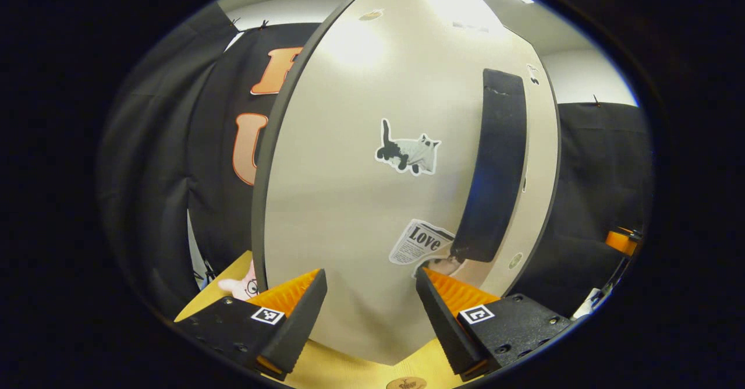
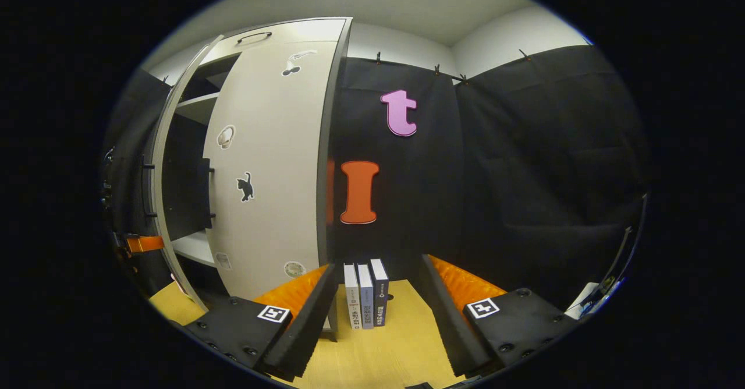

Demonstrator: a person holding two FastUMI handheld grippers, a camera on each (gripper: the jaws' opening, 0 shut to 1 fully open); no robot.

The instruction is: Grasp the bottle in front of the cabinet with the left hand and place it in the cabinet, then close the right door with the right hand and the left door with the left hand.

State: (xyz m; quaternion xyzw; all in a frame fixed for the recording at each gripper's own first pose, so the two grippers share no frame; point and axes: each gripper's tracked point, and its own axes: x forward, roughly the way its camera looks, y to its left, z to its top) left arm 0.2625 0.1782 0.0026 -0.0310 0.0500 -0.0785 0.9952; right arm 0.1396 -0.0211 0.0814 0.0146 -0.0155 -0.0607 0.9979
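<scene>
Booth, black-draped; yellow desk [image 2: 372,354]. Cabinet [image 2: 192,106]: right door [image 2: 268,162] shut or nearly so. Left door [image 1: 361,168]: ajar, close before the left hand-held gripper [image 1: 371,296], released, empty. Right hand-held gripper [image 2: 377,307]: released, empty, near books [image 2: 365,296]. Bottle: presumably inside, hidden. Advice: press flat near the handle [image 1: 492,168], push steadily until flush.

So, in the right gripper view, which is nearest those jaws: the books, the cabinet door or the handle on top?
1. books, standing just ahead between the jaws
2. cabinet door, to the left
3. top handle, high up, farthest
</scene>
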